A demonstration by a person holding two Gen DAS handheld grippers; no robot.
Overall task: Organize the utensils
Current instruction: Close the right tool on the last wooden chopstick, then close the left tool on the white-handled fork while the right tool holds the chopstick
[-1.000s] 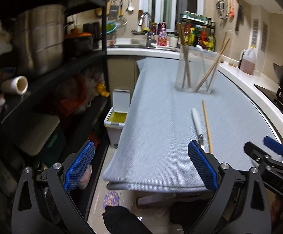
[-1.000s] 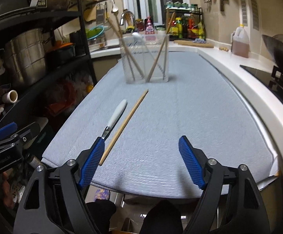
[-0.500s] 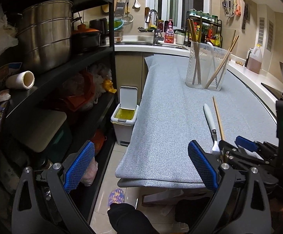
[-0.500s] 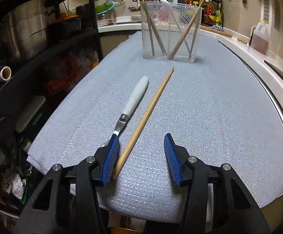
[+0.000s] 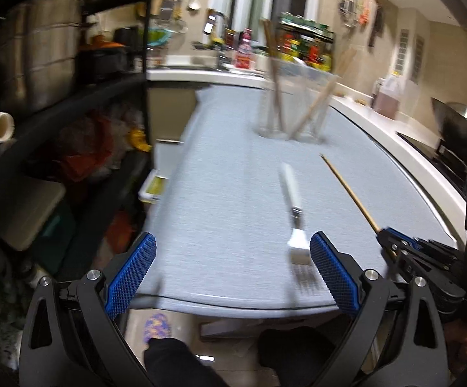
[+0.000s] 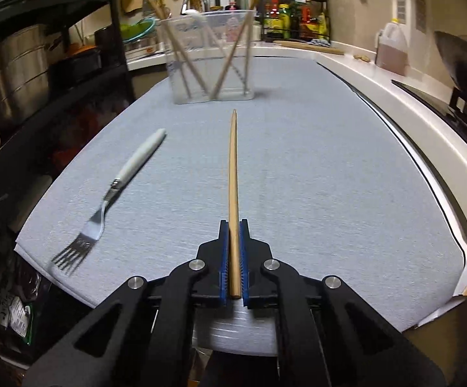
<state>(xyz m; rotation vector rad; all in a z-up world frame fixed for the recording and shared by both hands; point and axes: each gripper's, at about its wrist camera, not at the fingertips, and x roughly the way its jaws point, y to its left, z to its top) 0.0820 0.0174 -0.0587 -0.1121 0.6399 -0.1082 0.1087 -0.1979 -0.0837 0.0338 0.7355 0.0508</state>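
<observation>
My right gripper [image 6: 233, 242] is shut on the thick end of a wooden chopstick [image 6: 232, 174], which points straight ahead toward a clear plastic holder [image 6: 212, 56] with several chopsticks standing in it. A white-handled fork [image 6: 111, 193] lies to the chopstick's left on the grey mat [image 6: 314, 167], tines toward me. My left gripper [image 5: 230, 271] is open and empty at the mat's near edge, its right finger beside the fork [image 5: 294, 219] tines. The right gripper [image 5: 391, 245], the chopstick [image 5: 349, 190] and the holder [image 5: 294, 103] also show in the left wrist view.
A black shelf rack [image 5: 72, 103] with steel pots stands left of the counter. A wok [image 6: 462, 61] on the hob and an oil jug [image 6: 393, 50] are to the right. The sink and bottle rack [image 6: 293, 16] are at the back.
My right gripper closed on the chopstick and swung it away from the fork to point straight ahead. My left gripper moved right, over the mat's near edge by the fork.
</observation>
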